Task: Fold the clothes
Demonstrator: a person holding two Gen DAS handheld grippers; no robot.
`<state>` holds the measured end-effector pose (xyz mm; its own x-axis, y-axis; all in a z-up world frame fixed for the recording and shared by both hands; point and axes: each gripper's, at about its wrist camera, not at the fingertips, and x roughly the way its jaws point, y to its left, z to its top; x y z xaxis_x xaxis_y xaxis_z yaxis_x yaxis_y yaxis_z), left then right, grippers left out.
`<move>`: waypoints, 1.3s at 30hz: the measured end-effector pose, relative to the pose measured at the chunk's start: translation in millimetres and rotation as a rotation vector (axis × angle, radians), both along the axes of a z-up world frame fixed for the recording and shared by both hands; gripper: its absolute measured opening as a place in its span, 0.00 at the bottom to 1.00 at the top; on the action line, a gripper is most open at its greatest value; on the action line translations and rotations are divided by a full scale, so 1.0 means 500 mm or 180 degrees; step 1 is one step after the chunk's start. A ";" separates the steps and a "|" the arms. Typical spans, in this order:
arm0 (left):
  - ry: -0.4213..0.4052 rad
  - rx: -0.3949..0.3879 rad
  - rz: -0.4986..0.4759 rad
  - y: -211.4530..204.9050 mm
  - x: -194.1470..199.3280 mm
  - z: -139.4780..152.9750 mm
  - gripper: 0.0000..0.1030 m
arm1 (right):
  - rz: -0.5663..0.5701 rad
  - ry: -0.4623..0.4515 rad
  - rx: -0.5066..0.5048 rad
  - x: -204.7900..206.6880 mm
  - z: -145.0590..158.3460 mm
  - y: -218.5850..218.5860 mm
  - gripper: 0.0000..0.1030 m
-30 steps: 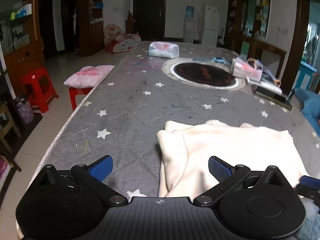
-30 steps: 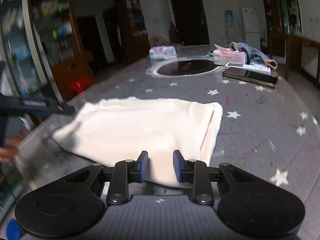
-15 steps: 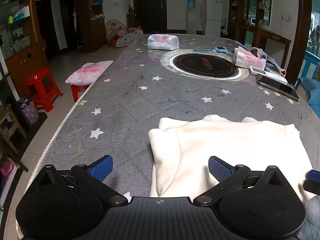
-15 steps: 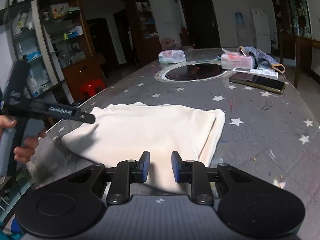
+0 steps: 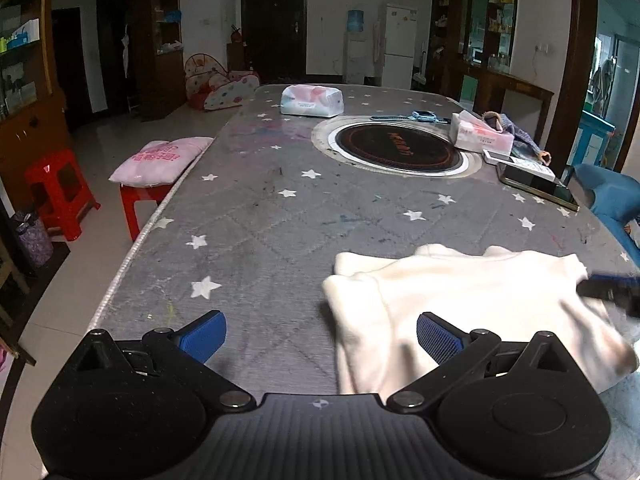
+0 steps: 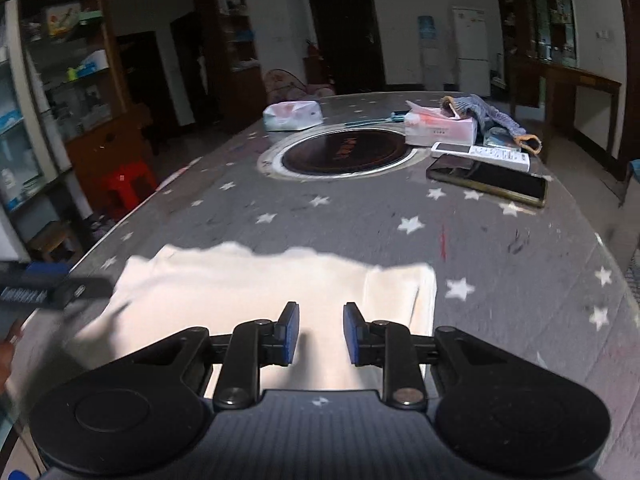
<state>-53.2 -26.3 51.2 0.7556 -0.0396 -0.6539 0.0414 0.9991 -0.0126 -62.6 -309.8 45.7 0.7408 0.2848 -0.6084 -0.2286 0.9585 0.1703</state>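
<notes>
Both hand-held grippers hang low over the near end of the table. The left hand-held gripper has its blue-padded fingers spread wide, one over bare cloth and the other over the left part of the cream-white folded garment; nothing is between them. The right hand-held gripper has its pads parted by a narrow gap, hovering over the near edge of the same garment without pinching it.

The garment lies flat on the grey star-patterned quilted table, close to the near edge, with one side folded over in a long strip. The right gripper's dark tip shows blurred over the garment's right corner in the left view, and the left gripper's tip shows over its left corner in the right view.

Further up the table sits a round black cooktop with a silver ring. Beyond it lies a soft white-and-pink tissue pack. To the right of the cooktop are a pink-and-white tissue box, a white remote control and a black smartphone lying flat. Off the table's left side stands a red plastic stool carrying a pink cushion.
</notes>
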 end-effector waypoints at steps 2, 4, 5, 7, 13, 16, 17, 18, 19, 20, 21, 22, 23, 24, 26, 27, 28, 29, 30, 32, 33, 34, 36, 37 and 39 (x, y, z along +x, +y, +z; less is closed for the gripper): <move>0.0029 -0.0006 0.0050 0.010 0.002 -0.003 1.00 | -0.0022 0.0035 -0.0093 0.038 0.004 0.011 0.22; 0.0058 0.0000 0.0081 0.016 0.005 -0.007 1.00 | -0.0087 0.0082 -0.0141 0.069 -0.006 0.016 0.22; 0.0072 0.0010 0.0087 0.017 0.006 -0.009 1.00 | -0.0109 0.0134 -0.0146 0.083 -0.014 0.017 0.22; 0.0101 0.0030 0.0097 0.020 0.008 -0.013 1.00 | -0.0155 0.0212 -0.0166 0.098 -0.033 0.018 0.22; 0.0174 0.0062 0.0102 0.016 0.018 -0.024 1.00 | -0.0052 0.0150 -0.0276 0.087 -0.032 0.027 0.22; 0.0235 0.0094 0.0094 0.012 0.023 -0.033 1.00 | 0.0123 0.0051 -0.0335 0.055 -0.013 0.044 0.22; 0.0244 0.0095 0.0103 0.010 0.024 -0.035 1.00 | 0.0177 0.0040 -0.0344 0.046 -0.009 0.050 0.22; 0.0251 0.0083 0.0106 0.010 0.024 -0.036 1.00 | 0.0264 0.0033 -0.0335 0.034 -0.004 0.058 0.22; 0.0255 0.0081 0.0097 0.010 0.024 -0.036 1.00 | 0.0316 0.0033 -0.0330 0.029 -0.002 0.064 0.22; 0.0265 0.0103 0.0107 0.010 0.025 -0.037 1.00 | 0.0399 0.0036 -0.0328 0.020 0.001 0.073 0.23; 0.0275 0.0126 0.0118 0.009 0.027 -0.038 1.00 | 0.0483 0.0037 -0.0325 0.011 0.003 0.082 0.23; 0.0284 0.0148 0.0129 0.009 0.029 -0.039 1.00 | 0.0578 0.0030 -0.0328 0.002 0.005 0.094 0.23; 0.0309 0.0151 0.0141 0.010 0.030 -0.041 1.00 | 0.0672 0.0023 -0.0330 -0.008 0.007 0.105 0.23; 0.0334 0.0153 0.0154 0.010 0.032 -0.043 1.00 | 0.0761 0.0017 -0.0332 -0.017 0.009 0.116 0.23; 0.0371 0.0130 0.0161 0.013 0.034 -0.045 1.00 | 0.0901 0.0026 -0.0322 -0.027 0.010 0.135 0.23; 0.0375 0.0127 0.0163 0.014 0.034 -0.045 1.00 | 0.1030 0.0037 -0.0334 -0.036 0.011 0.151 0.23; 0.0369 0.0104 0.0166 0.015 0.033 -0.042 1.00 | 0.1090 0.0031 -0.0352 -0.042 0.010 0.161 0.23; 0.0374 0.0065 0.0167 0.018 0.032 -0.039 1.00 | 0.1176 0.0021 -0.0381 -0.050 0.009 0.176 0.23; 0.0379 0.0025 0.0167 0.021 0.031 -0.035 1.00 | 0.1258 0.0012 -0.0406 -0.059 0.008 0.190 0.23; 0.0368 0.0002 0.0172 0.027 0.029 -0.027 1.00 | 0.1375 0.0014 -0.0404 -0.069 0.007 0.209 0.24; 0.0351 0.0001 0.0198 0.030 0.028 -0.022 1.00 | 0.1467 0.0008 -0.0421 -0.077 0.006 0.224 0.25; 0.0361 -0.0017 0.0214 0.033 0.029 -0.019 1.00 | 0.1555 -0.0002 -0.0443 -0.085 0.006 0.238 0.27; 0.0385 -0.0069 0.0247 0.040 0.029 -0.014 1.00 | 0.1666 -0.0078 -0.0545 -0.098 0.004 0.262 0.33; 0.0399 -0.0103 0.0265 0.044 0.028 -0.014 1.00 | 0.1716 -0.0107 -0.0600 -0.102 0.003 0.274 0.33; 0.0427 -0.0172 0.0302 0.053 0.027 -0.012 1.00 | 0.1809 -0.0200 -0.0723 -0.113 0.000 0.299 0.33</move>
<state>-39.6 0.0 45.0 0.6637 -0.0100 -0.7479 -0.0589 0.9961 -0.0656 -118.9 -160.4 45.6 0.5475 0.5140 -0.6603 -0.7175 0.6945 -0.0543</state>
